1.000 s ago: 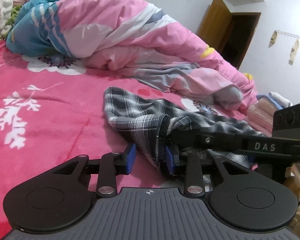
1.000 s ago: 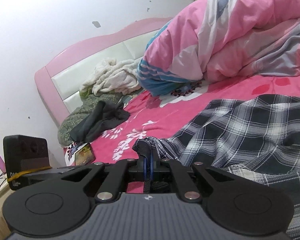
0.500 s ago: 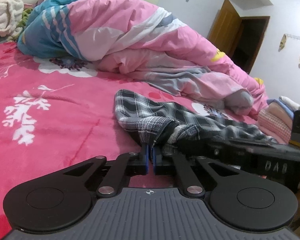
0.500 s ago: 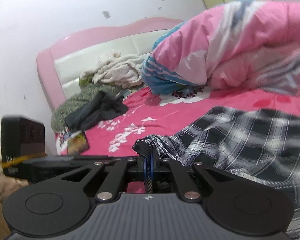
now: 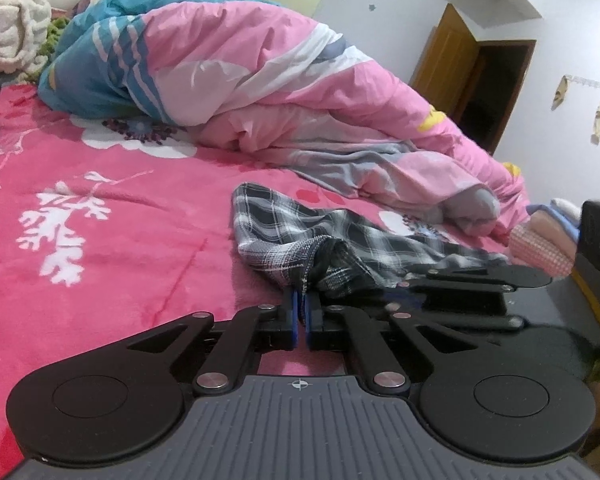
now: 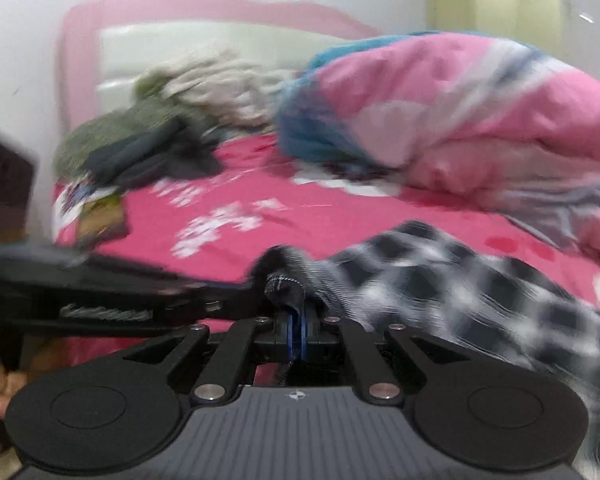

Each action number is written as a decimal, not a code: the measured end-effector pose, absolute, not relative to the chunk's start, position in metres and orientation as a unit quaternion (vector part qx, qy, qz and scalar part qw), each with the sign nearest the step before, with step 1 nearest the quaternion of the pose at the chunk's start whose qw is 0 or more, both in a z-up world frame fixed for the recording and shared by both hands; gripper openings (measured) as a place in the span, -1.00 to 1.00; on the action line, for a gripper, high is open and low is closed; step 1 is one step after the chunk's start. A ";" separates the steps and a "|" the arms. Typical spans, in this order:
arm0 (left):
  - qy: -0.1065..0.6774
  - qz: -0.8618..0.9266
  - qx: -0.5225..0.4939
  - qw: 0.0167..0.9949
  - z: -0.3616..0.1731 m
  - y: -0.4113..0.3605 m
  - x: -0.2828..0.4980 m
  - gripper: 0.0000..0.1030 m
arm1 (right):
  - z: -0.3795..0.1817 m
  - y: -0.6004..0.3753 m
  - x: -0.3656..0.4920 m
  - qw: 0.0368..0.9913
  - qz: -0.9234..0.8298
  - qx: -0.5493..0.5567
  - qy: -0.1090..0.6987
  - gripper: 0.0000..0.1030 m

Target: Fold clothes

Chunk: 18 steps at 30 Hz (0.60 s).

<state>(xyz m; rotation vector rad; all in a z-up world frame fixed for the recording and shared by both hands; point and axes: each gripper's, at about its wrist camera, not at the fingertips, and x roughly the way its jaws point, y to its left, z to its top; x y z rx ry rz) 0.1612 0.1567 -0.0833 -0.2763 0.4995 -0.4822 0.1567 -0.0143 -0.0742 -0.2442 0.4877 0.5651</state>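
Here the plaid garment (image 5: 300, 236) lies crumpled on the pink floral bedspread (image 5: 100, 216), near the bed's front edge where both grippers work. In the left wrist view its long axis runs from the bunched near corner at the gripper tips away toward the right side of the bed, where a flat strip of it trails to a stack of folded cloth (image 5: 548, 236) at the far right edge.

The left gripper (image 5: 301, 304) has its blue pads pressed together, pinching a dark fold at the garment's near corner. The right gripper (image 6: 296, 328) is likewise clamped tight on a hem of the same plaid cloth (image 6: 440, 280), which bunches over its tips and spreads off to the right.

The left wrist view is sharp and shows the right gripper's linkage (image 5: 472, 284) lying across the garment just beside it, the rumpled pink and blue duvet (image 5: 260, 88) behind, and a wooden door (image 5: 448, 60). The right wrist view is motion-blurred; it alone shows the pink headboard (image 6: 204, 12), a heap of clothes (image 6: 164, 136) at the head of the bed, and the left gripper's body (image 6: 100, 296) crossing low at left.
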 end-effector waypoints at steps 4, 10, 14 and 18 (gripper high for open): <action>0.239 -0.240 -0.133 0.931 -0.082 0.158 0.158 -0.98 | -0.076 -0.006 0.165 0.935 0.226 -0.139 0.235 -0.94; 0.249 -0.242 -0.135 0.928 -0.085 0.161 0.159 -0.99 | -0.075 -0.003 0.181 0.930 0.242 -0.118 0.251 -0.94; 0.253 -0.245 -0.118 0.928 -0.086 0.158 0.157 -0.99 | -0.073 -0.004 0.188 0.931 0.241 -0.103 0.255 -0.93; 0.267 -0.247 -0.116 0.924 -0.089 0.159 0.159 -0.98 | -0.067 -0.010 0.182 0.929 0.276 -0.056 0.240 -0.87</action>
